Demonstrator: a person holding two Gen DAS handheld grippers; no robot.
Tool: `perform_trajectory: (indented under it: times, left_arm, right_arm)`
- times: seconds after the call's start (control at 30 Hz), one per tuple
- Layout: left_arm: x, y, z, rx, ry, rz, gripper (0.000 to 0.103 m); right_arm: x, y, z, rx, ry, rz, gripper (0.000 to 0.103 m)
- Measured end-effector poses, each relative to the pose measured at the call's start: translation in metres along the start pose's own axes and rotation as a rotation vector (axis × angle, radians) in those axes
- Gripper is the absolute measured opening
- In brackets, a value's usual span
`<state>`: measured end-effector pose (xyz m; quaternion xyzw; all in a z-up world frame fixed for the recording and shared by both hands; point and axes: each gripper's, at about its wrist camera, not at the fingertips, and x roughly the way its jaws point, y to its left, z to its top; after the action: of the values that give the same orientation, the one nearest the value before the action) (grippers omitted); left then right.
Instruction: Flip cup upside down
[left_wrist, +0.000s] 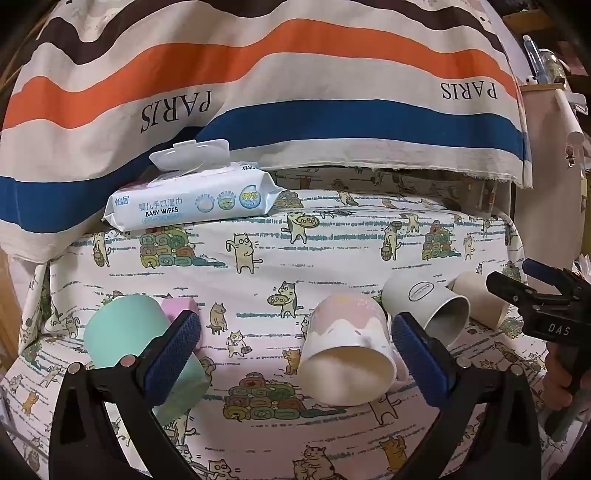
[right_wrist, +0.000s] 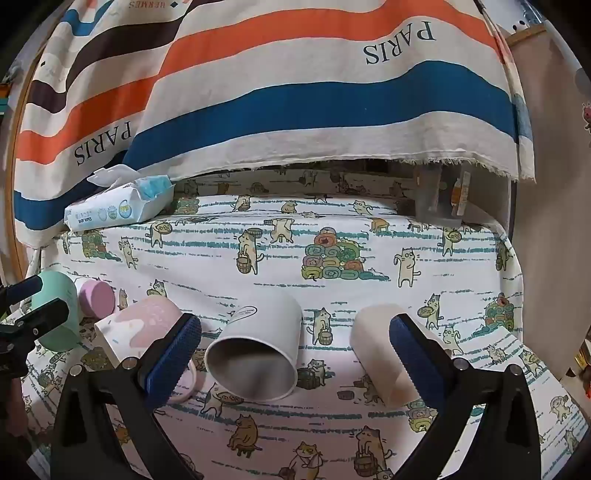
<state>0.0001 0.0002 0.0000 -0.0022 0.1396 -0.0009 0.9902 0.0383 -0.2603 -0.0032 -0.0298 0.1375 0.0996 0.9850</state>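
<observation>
Several cups lie on their sides on the cat-print cloth (left_wrist: 258, 280). A pink-and-white mug (left_wrist: 345, 345) lies between my left gripper's (left_wrist: 295, 350) open fingers, mouth toward me; it also shows in the right wrist view (right_wrist: 144, 325). A mint cup (left_wrist: 125, 332) and a small pink cup (left_wrist: 177, 308) lie by the left finger. A grey-white cup (right_wrist: 258, 343) lies between my right gripper's (right_wrist: 295, 350) open fingers. A beige cup (right_wrist: 380, 354) lies by its right finger. Both grippers are empty.
A baby wipes pack (left_wrist: 192, 199) sits at the back left. A striped PARIS cloth (left_wrist: 295, 92) hangs behind. The right gripper (left_wrist: 535, 306) shows at the left view's right edge. Clear containers (right_wrist: 439, 199) stand at the back right.
</observation>
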Motion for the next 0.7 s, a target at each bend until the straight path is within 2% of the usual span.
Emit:
perform_trajectory:
  times: [0.2, 0.7]
  left_arm:
    - [0.0027, 0.0012, 0.0001, -0.007, 0.002, -0.021, 0.103]
    - [0.0030, 0.0019, -0.0036, -0.001, 0.005, 0.000, 0.103]
  right_arm:
    - [0.0006, 0.0001, 0.0002, 0.000, -0.003, 0.001, 0.103]
    - [0.0012, -0.0002, -0.0013, -0.005, -0.003, -0.011, 0.103]
